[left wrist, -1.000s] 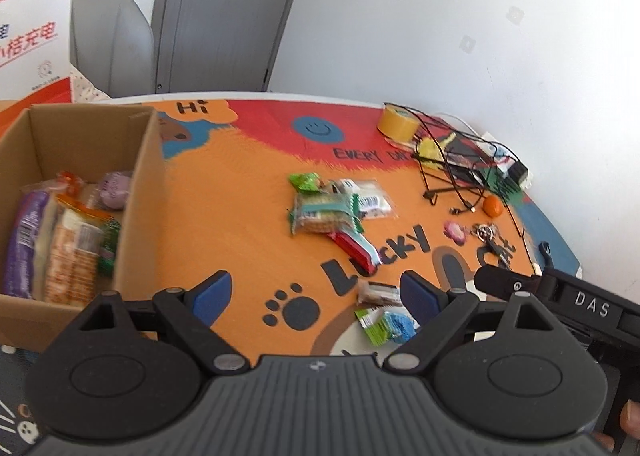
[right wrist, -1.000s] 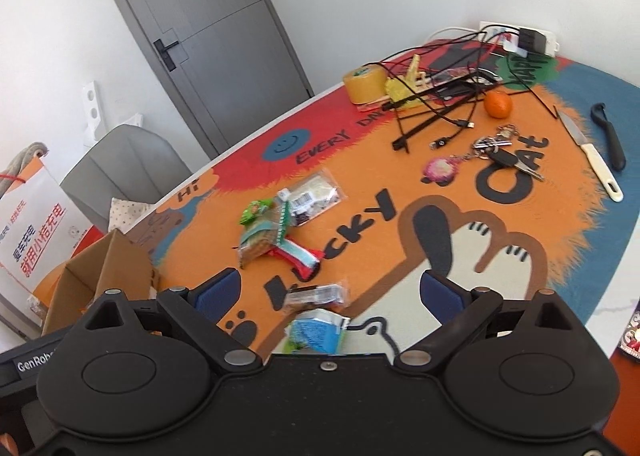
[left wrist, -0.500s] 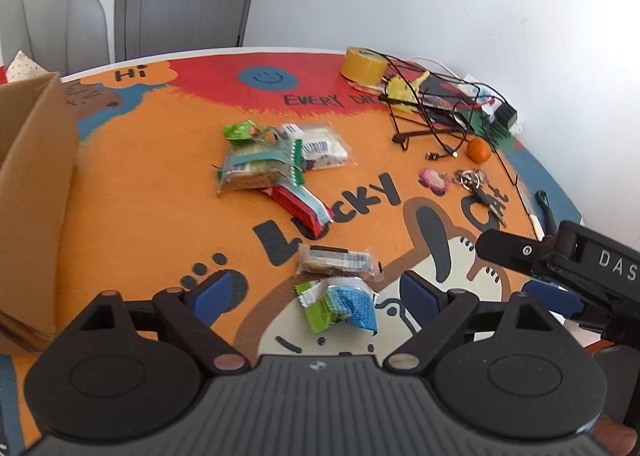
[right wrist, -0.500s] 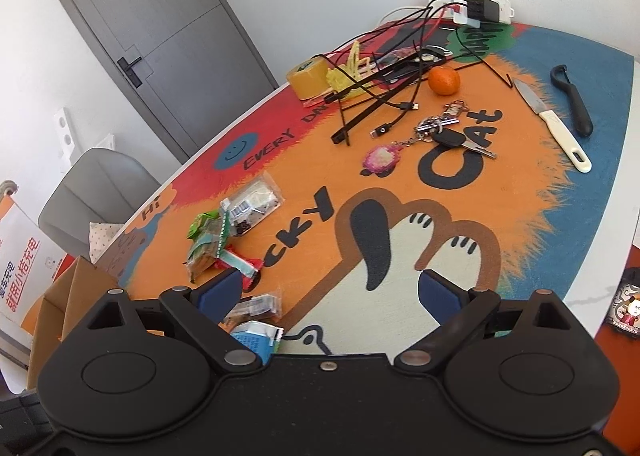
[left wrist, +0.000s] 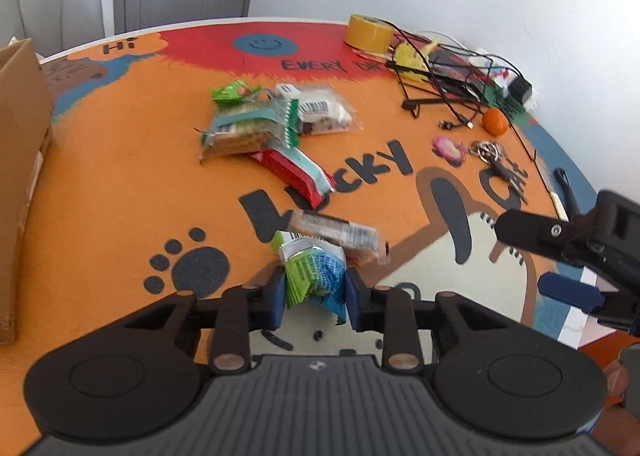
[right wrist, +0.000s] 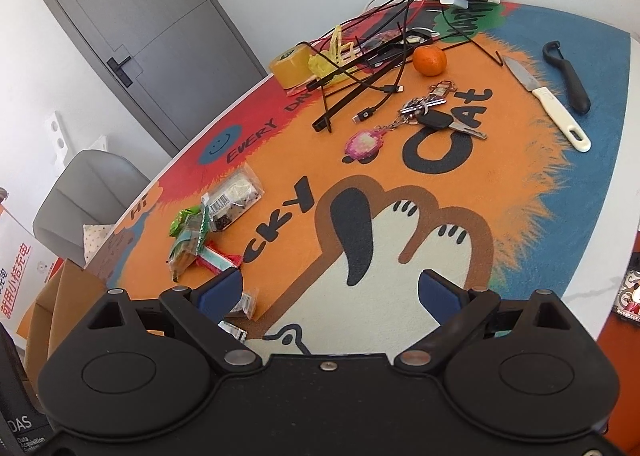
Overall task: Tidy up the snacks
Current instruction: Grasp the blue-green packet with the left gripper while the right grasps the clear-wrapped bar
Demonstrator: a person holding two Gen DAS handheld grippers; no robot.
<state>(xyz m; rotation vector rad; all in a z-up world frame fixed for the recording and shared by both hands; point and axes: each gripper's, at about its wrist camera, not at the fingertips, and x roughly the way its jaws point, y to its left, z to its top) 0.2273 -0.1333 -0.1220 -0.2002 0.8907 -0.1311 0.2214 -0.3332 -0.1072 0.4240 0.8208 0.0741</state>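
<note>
My left gripper (left wrist: 314,296) is shut on a green and blue snack packet (left wrist: 314,272) low over the orange cat mat. A clear wrapped bar (left wrist: 340,234) lies just beyond it. Farther off lie a red and teal bar (left wrist: 298,171), a cracker pack (left wrist: 248,129), a small green packet (left wrist: 232,91) and a clear bag (left wrist: 324,113). The cardboard box (left wrist: 20,159) stands at the left edge. My right gripper (right wrist: 330,292) is open and empty above the cat drawing; it also shows in the left wrist view (left wrist: 560,256). The same snacks show in the right wrist view (right wrist: 208,232).
A yellow tape roll (left wrist: 368,31), tangled black cables (left wrist: 444,83), an orange (right wrist: 429,60), keys (right wrist: 432,119), a knife (right wrist: 548,103) and a peeler (right wrist: 568,75) lie at the mat's far and right side. A grey chair (right wrist: 84,191) stands behind the table.
My left gripper swung right from the box, came down over the green and blue packet and closed on it. My right gripper stayed open and drifted right.
</note>
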